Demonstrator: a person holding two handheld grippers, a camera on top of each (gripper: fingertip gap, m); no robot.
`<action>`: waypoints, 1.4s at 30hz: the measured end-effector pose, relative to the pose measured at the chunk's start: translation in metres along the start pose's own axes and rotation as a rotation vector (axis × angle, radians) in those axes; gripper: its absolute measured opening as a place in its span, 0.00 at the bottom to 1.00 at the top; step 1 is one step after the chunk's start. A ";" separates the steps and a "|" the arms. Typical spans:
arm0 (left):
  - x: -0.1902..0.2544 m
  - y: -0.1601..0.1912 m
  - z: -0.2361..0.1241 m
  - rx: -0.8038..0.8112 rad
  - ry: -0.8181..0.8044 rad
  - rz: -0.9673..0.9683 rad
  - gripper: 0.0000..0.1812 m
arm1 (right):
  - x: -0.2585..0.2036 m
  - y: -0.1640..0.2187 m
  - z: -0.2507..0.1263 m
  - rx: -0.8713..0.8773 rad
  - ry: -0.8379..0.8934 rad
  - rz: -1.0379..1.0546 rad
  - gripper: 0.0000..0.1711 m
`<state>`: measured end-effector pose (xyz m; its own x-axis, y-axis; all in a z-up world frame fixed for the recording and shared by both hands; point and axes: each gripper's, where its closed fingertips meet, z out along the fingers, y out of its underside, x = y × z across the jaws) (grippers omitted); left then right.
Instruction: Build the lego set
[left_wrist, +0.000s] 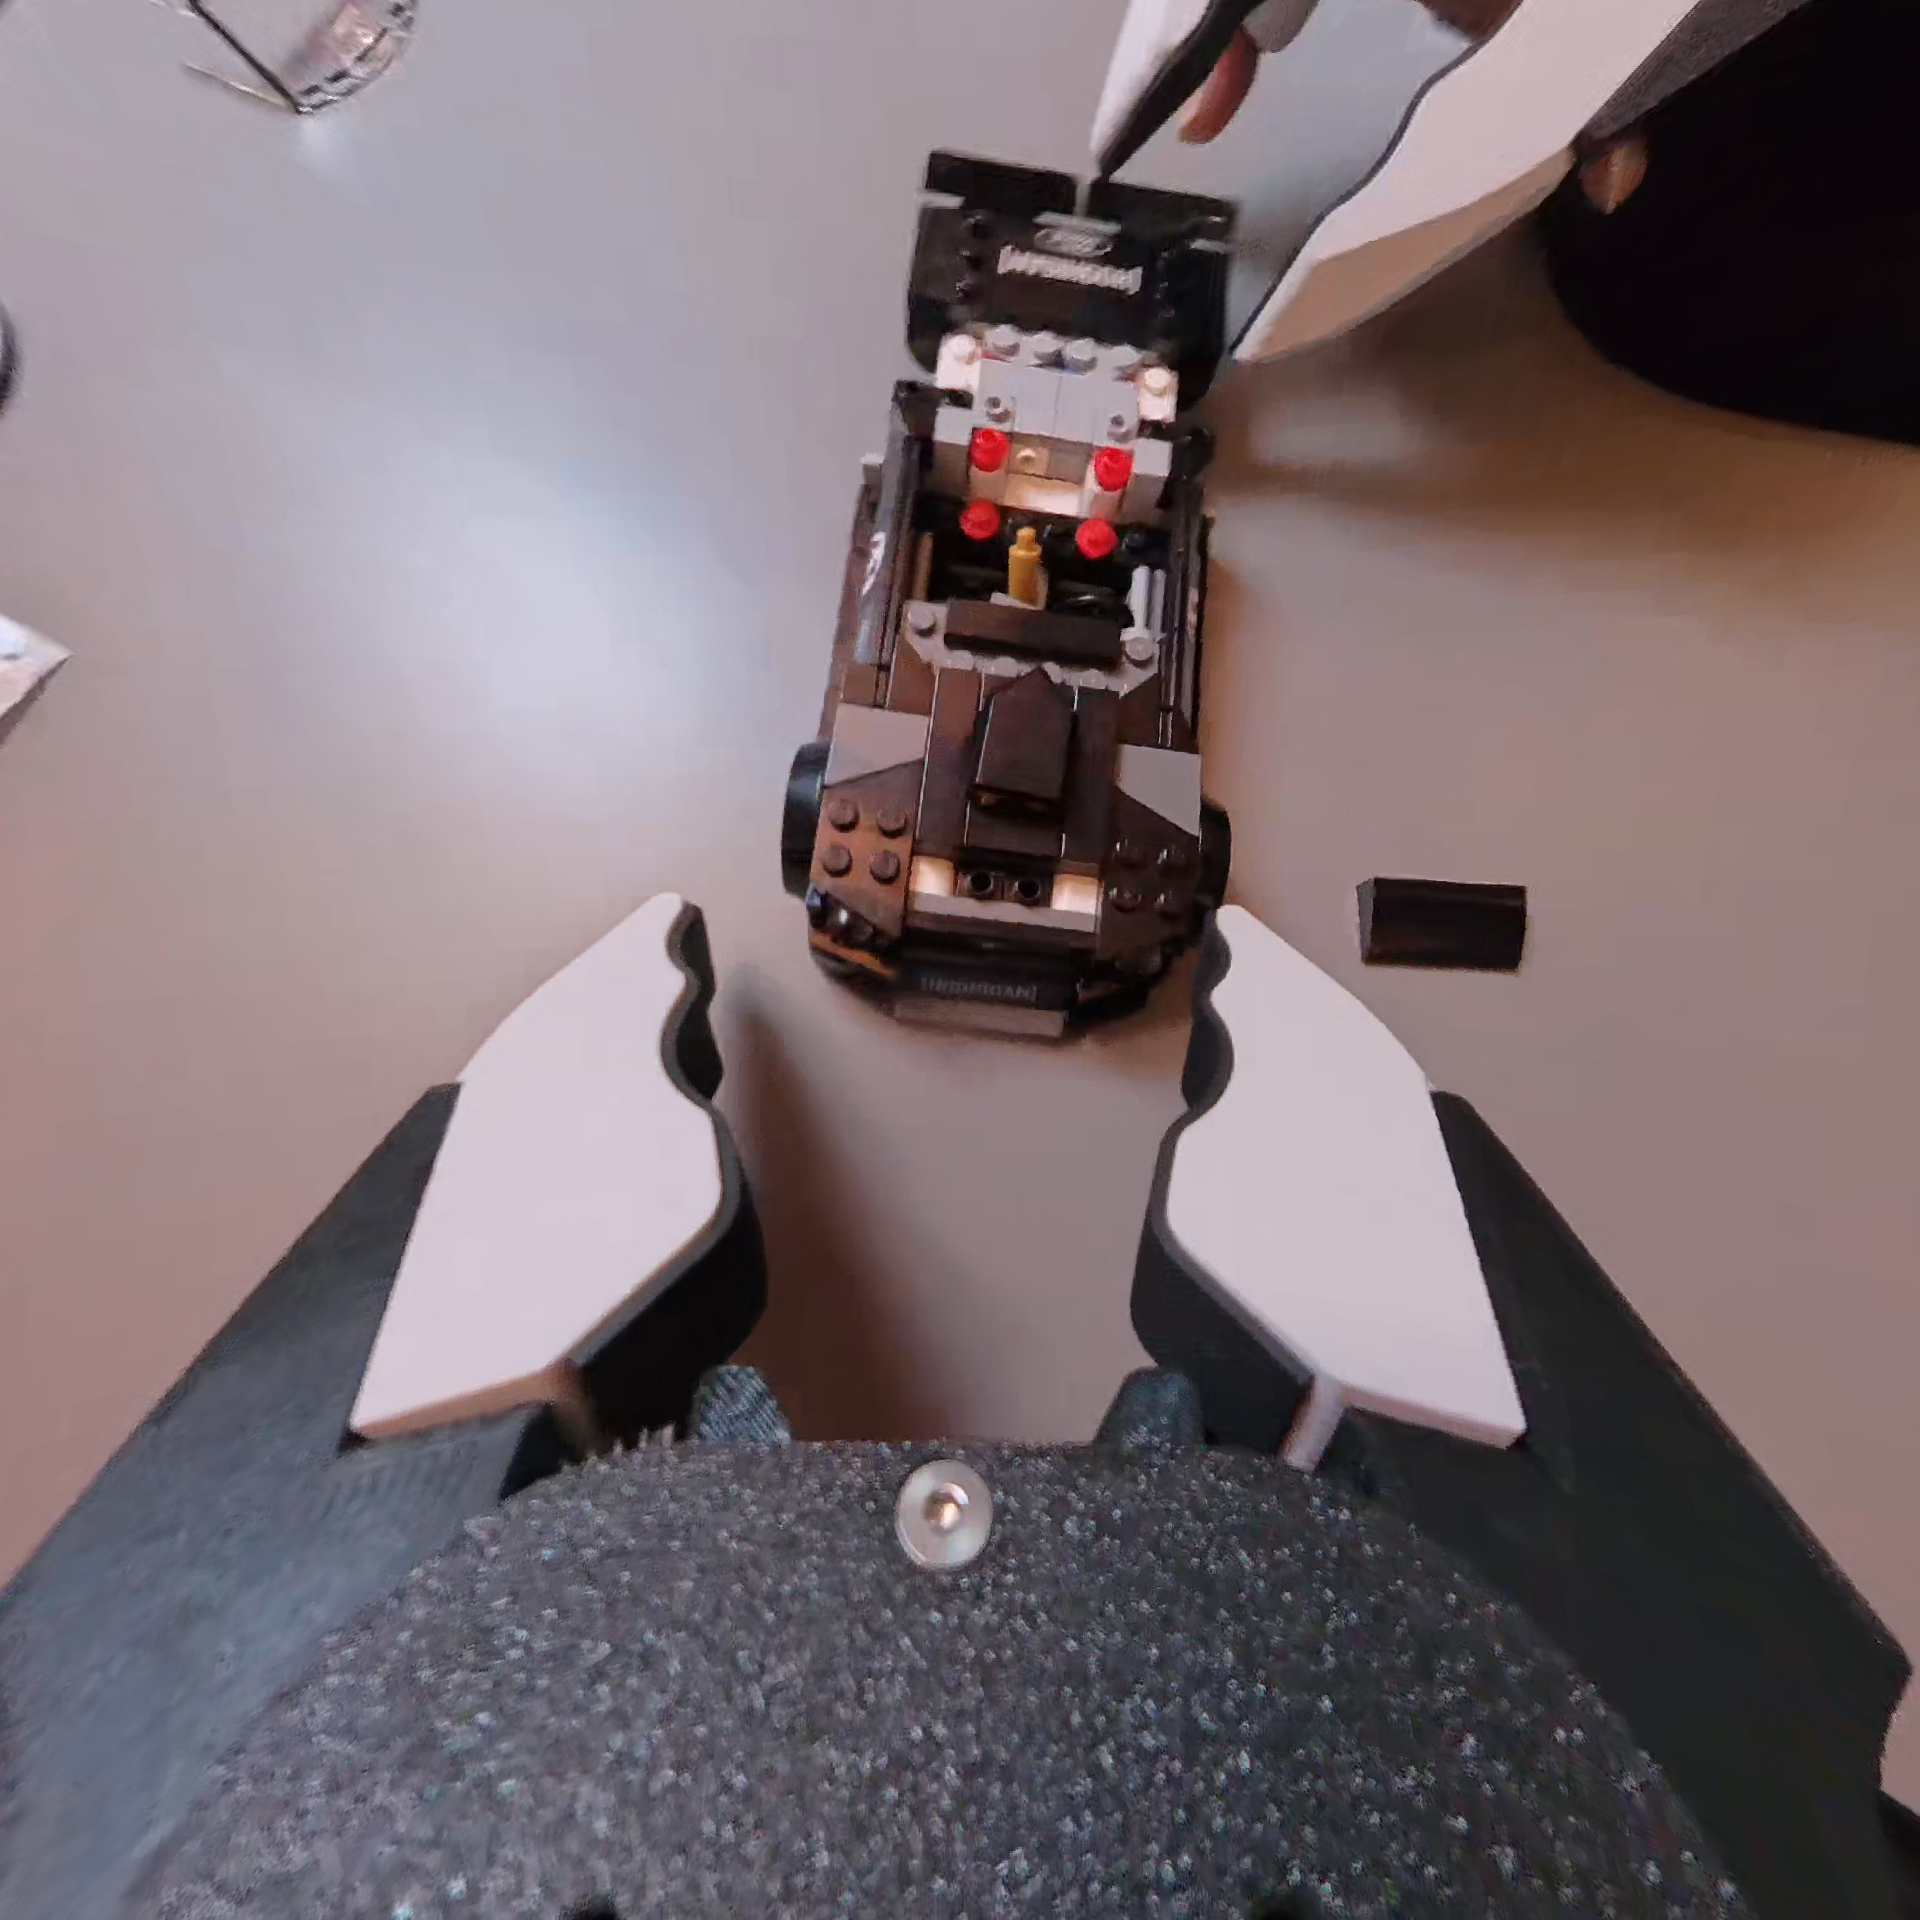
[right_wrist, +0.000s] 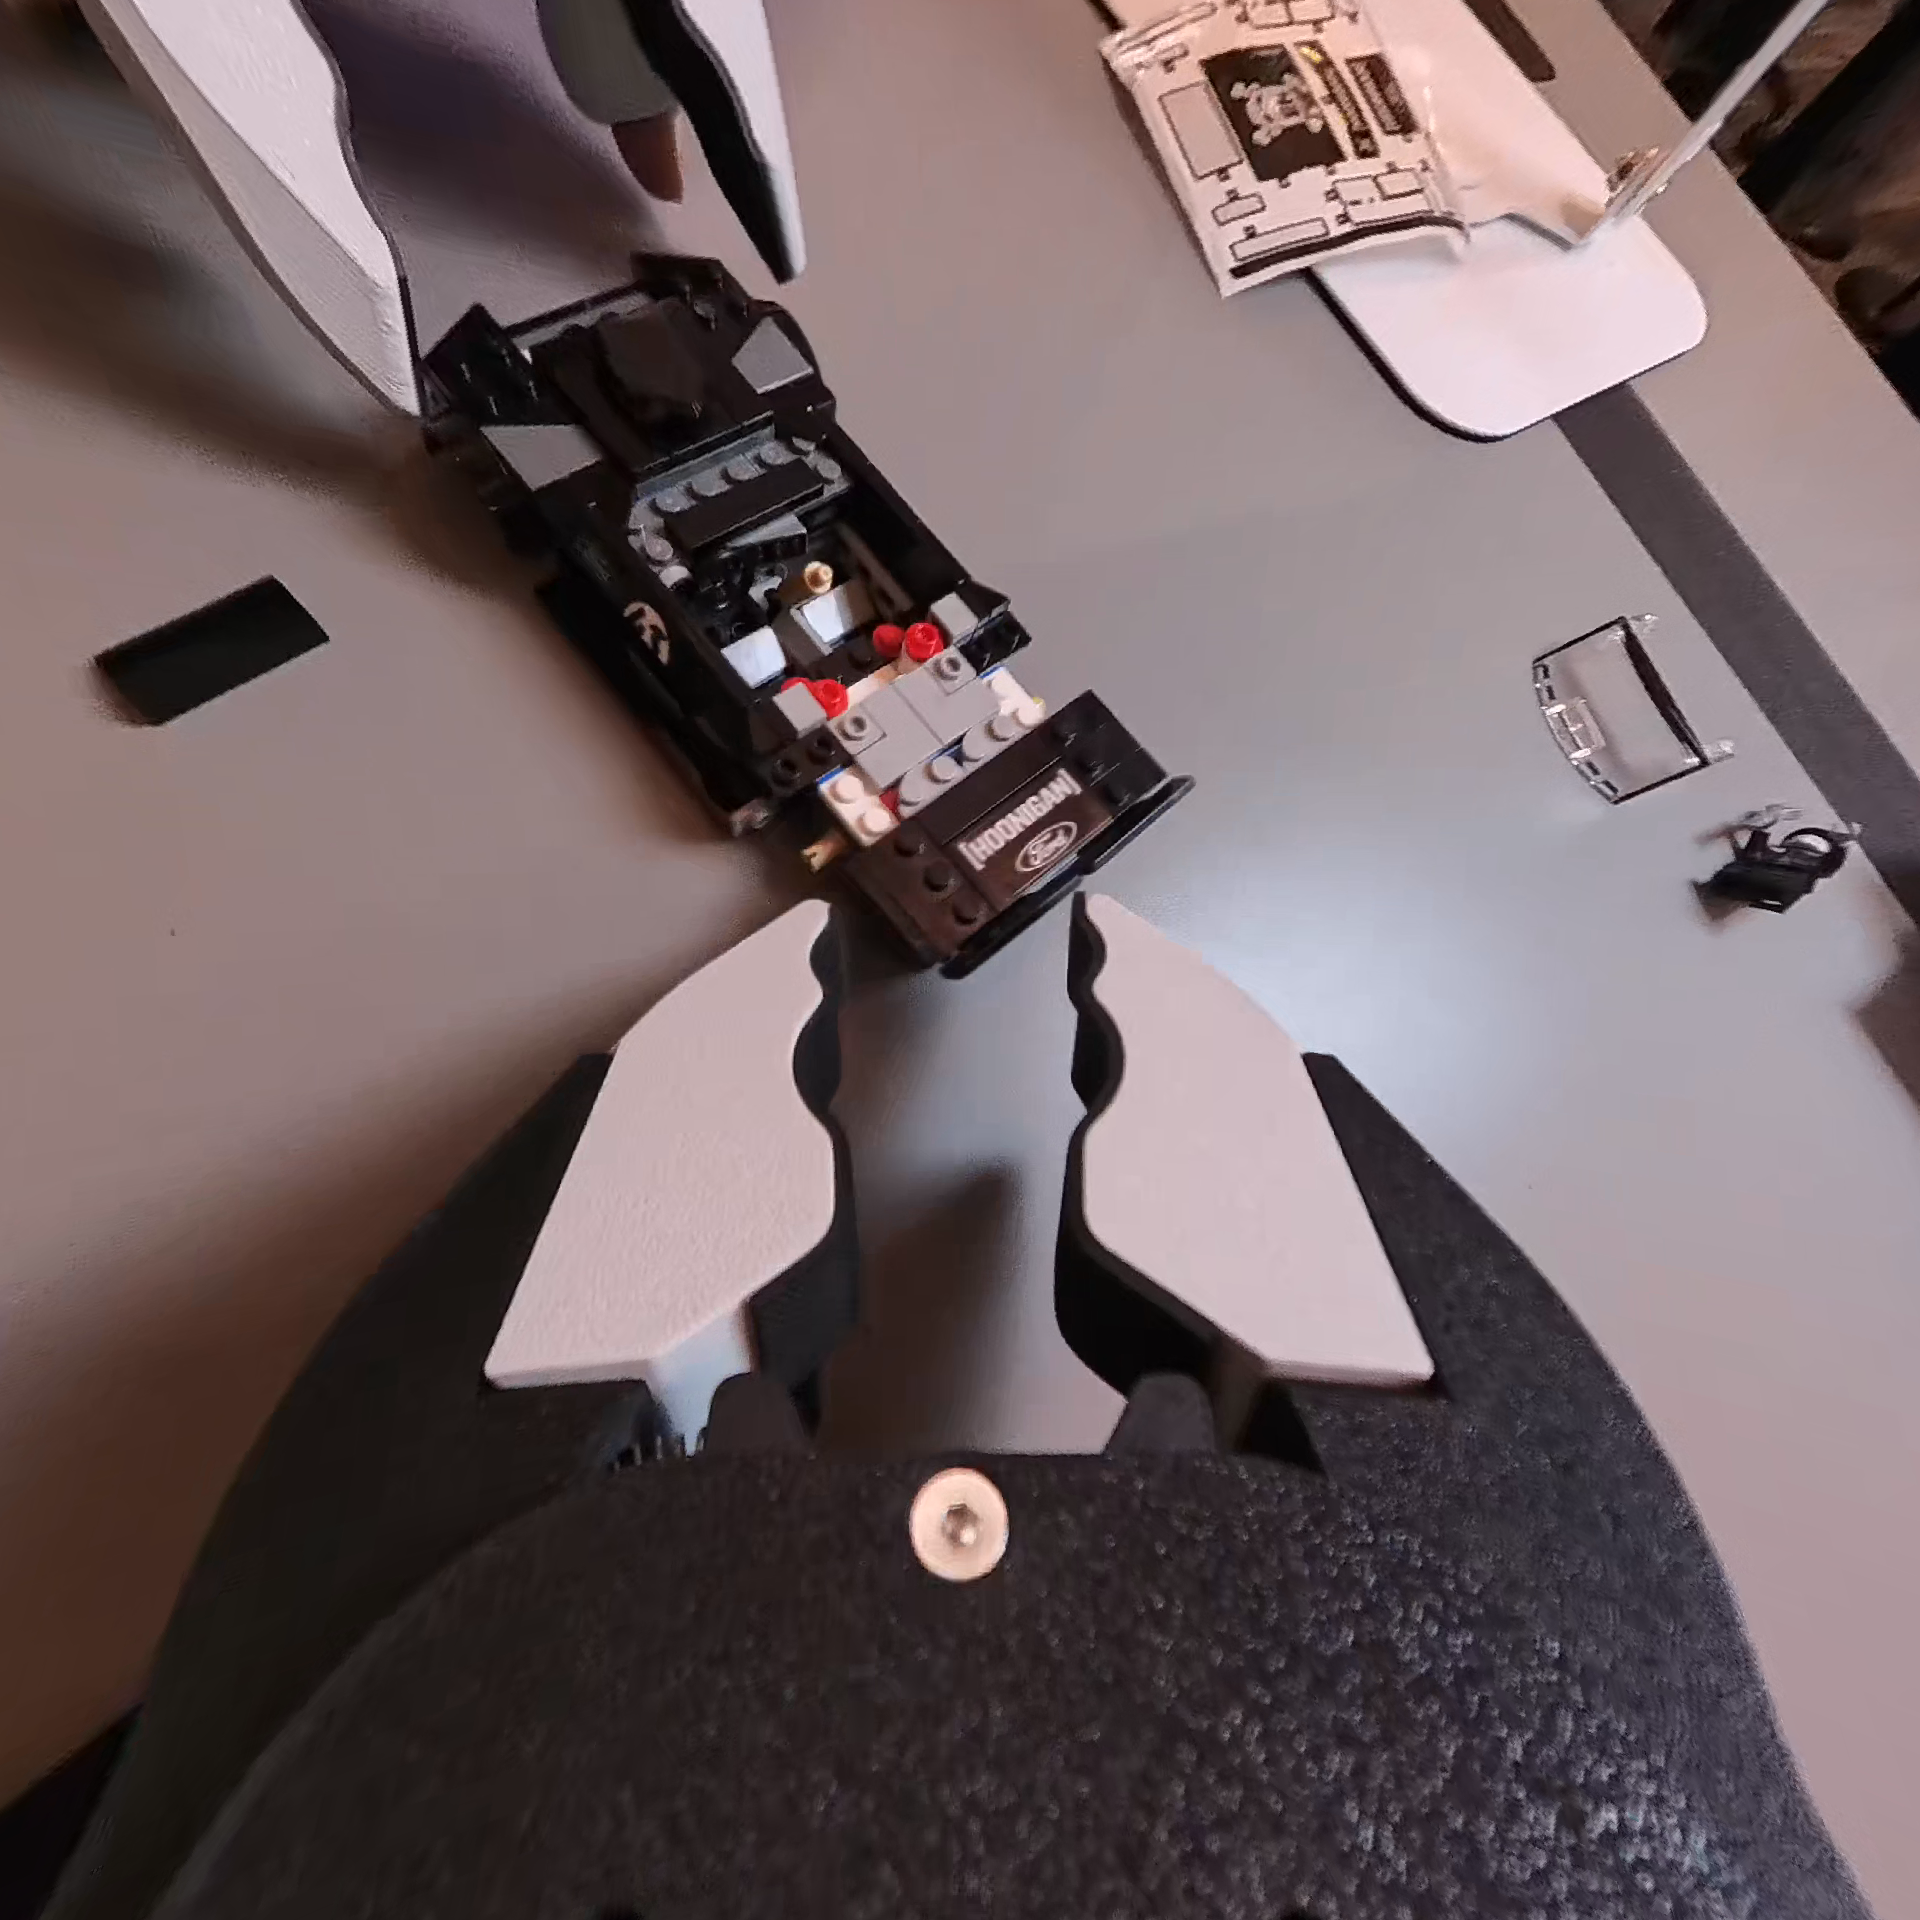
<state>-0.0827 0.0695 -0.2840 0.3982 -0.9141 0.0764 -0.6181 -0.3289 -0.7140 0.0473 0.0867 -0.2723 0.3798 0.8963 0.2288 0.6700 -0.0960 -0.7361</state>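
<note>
Lengthwise, the lego car (left_wrist: 1003, 665) lies between both spread, empty grippers: left gripper (left_wrist: 951, 951) at its nose, right gripper (right_wrist: 951, 914) at its tail. A loose black brick (left_wrist: 1442, 923) sits just right of the nose, nearer the left gripper

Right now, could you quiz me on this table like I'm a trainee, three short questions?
1. True or false: the left gripper has clamped the black lego car.
2. Which loose piece lies nearest the car: A) black brick, B) clear windscreen piece, C) sticker sheet?
3. What colour are the round studs in the car's open cabin?

Key: 1. False, it is open, with the car's end just ahead of its fingers. 2. A. 3. Red.
</note>
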 end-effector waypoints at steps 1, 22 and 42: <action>0.003 -0.002 0.002 0.005 0.031 0.002 0.49 | 0.000 0.001 0.001 -0.009 -0.004 -0.008 0.24; 0.063 -0.021 0.004 0.141 0.183 0.094 0.24 | -0.030 -0.038 -0.027 0.214 -0.230 0.143 0.18; 0.074 -0.016 0.029 0.064 0.076 0.194 0.28 | -0.066 -0.035 0.007 -0.154 -0.265 0.068 0.13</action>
<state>-0.0238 0.0136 -0.2869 0.2226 -0.9748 -0.0165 -0.6328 -0.1316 -0.7631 -0.0055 0.0338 -0.2663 0.2608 0.9654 -0.0063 0.7454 -0.2055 -0.6342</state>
